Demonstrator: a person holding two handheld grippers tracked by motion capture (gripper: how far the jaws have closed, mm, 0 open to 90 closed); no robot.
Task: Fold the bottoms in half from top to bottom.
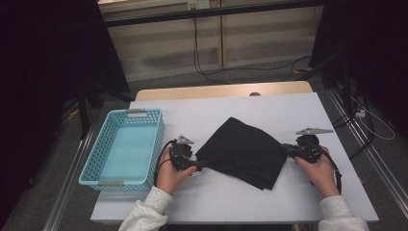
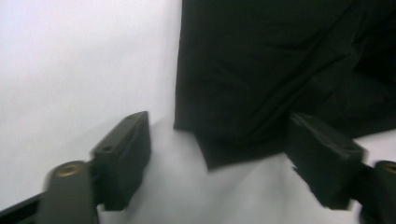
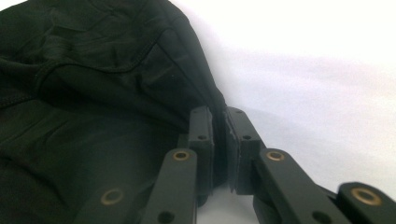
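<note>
A black folded cloth (image 1: 240, 151) lies in the middle of the white table top (image 1: 288, 108). My left gripper (image 1: 199, 165) rests at the cloth's left corner. In the left gripper view its jaws stand wide apart as the left gripper (image 2: 219, 135) frames a corner of the cloth (image 2: 261, 70), and the pads do not touch it. My right gripper (image 1: 287, 149) sits at the cloth's right edge. In the right gripper view the right gripper (image 3: 219, 116) is shut, pinching the edge of the cloth (image 3: 93, 93) between its pads.
A light blue plastic basket (image 1: 103, 139) with nothing in it stands at the table's left side, close to my left hand. Beyond the table's far wooden edge (image 1: 221, 90) lie the floor and cables (image 1: 202, 67). Dark stands flank both sides.
</note>
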